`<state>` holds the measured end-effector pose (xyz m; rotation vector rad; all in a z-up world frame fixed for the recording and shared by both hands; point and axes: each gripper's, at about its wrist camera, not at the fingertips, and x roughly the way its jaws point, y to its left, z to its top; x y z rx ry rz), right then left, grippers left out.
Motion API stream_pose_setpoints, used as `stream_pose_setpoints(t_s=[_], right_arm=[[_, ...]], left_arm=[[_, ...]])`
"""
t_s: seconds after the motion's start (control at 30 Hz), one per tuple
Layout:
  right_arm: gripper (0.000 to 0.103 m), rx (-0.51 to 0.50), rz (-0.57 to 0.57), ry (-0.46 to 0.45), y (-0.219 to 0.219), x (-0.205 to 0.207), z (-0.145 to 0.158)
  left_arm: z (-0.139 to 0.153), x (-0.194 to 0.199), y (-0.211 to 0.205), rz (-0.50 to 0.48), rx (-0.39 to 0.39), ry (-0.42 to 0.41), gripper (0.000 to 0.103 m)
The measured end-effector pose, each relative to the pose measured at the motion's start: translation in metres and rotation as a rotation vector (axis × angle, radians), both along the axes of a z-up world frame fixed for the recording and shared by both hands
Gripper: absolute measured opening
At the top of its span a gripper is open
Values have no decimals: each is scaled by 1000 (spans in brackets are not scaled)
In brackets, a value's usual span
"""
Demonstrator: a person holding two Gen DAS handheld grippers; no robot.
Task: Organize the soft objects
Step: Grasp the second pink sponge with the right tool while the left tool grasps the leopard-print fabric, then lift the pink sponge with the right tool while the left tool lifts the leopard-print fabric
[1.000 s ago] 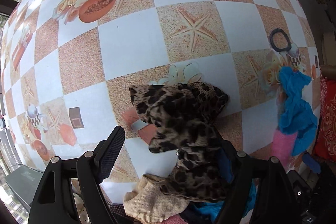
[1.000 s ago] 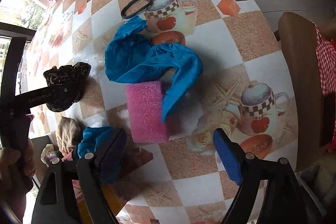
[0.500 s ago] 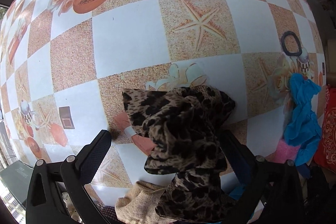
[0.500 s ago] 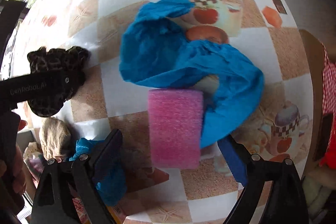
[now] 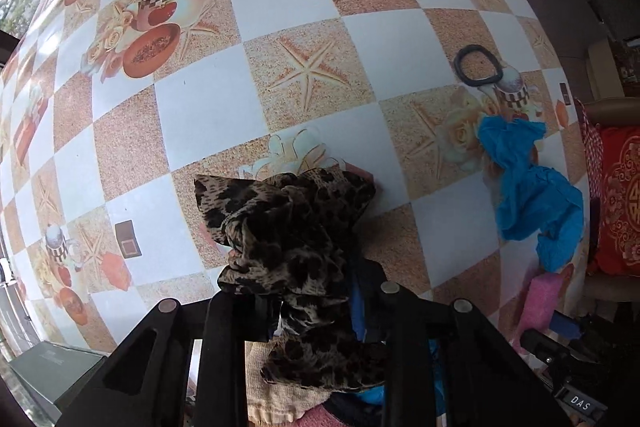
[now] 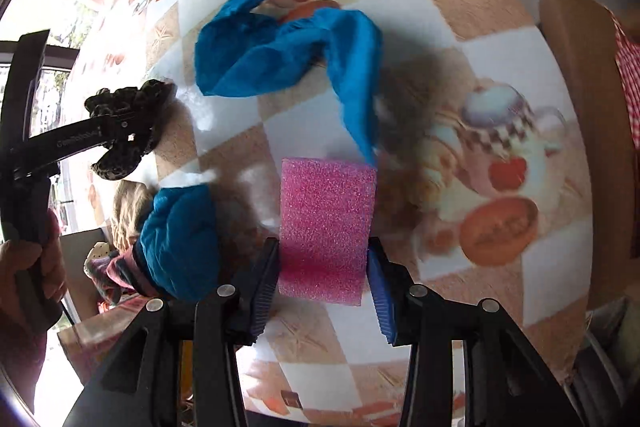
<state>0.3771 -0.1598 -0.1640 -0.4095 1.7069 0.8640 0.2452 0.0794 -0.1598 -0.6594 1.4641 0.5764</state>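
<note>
Pink sponge point(image 6: 326, 223): light & squashy, best held by its long sides; right tongs point(image 6: 323, 291) are closing on it. Leopard cloth point(image 5: 292, 243), floppy, is pinched mid-bunch as left tongs point(image 5: 312, 311) close

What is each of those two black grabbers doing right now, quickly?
Left gripper: jaws closing, pinching the crumpled leopard-print fabric piece.
Right gripper: jaws closing, pads pressing the sides of the pink rectangular foam sponge.

Tablecloth point(image 5: 208, 115) left of blue cloth point(image 5: 528, 187) & black ring point(image 5: 478, 65) lies bare; chair point(image 6: 576, 99) bounds right edge.
</note>
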Motion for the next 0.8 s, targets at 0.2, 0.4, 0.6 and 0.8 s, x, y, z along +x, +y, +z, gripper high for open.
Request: stream_pose_setpoints(t_s=[0.2,0.4,0.6,0.8], right_arm=[[44,-21,-9,-17,-5,3,0],[50,-58,13,-70,24,-10,-12],[53,-95,69,-132,51,-14,-16],[43,-73,114,-125,68,-25,-10]], left_arm=[[19,-14,-5,-5,22,-13,30],[34,-7,4,-1,34,-26,30],[61,-13,-9,-31,78,-44,30],[71,-35,-26,-31,108,-85,30]])
